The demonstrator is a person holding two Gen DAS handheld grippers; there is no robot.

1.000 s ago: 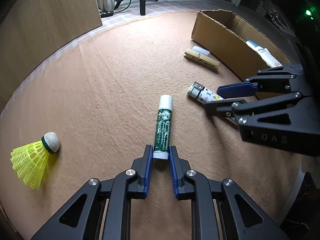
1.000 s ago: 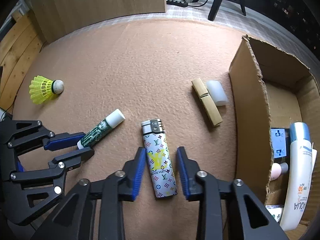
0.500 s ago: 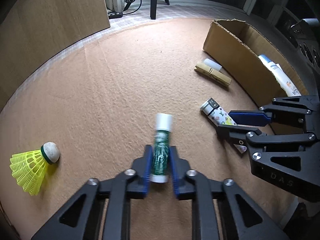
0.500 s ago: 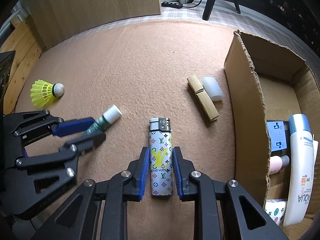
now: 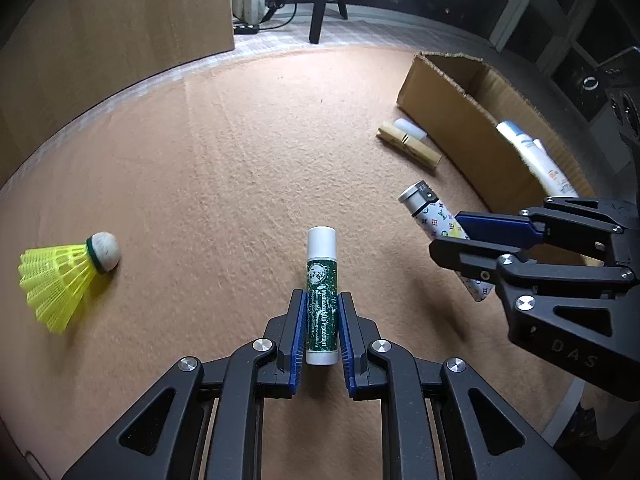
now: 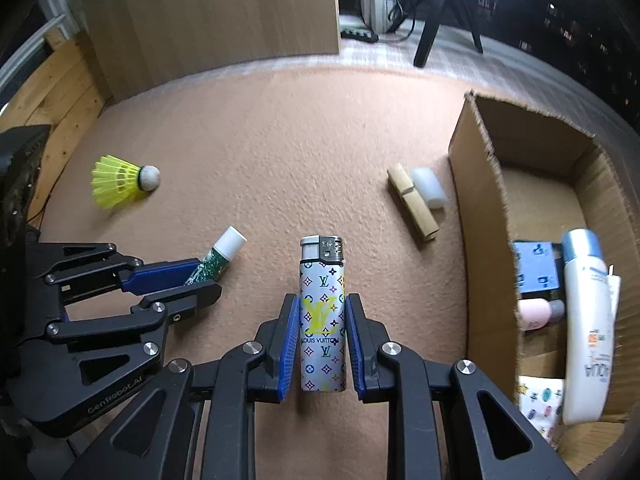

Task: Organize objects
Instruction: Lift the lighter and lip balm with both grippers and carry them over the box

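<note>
**A:** what have your tongs got hold of?

**B:** my left gripper (image 5: 321, 330) is clamped tight on a green lip balm (image 5: 321, 298), blue pads against both sides, white cap pointing away from me. My right gripper (image 6: 323, 342) is closed the same way round a patterned lighter (image 6: 322, 316), metal end forward. Both look lifted a bit off the tan mat (image 5: 224, 168), can't say for sure

**A:** and the rest?

**B:** a wooden clothespin (image 6: 413, 202) lies touching a small white cap (image 6: 429, 188), just beside the cardboard box (image 6: 484, 216) on my right. In the box there's a sunscreen bottle (image 6: 585, 320), something blue and a pink bottle. A yellow shuttlecock (image 5: 68, 274) sits well off to the left on the mat
</note>
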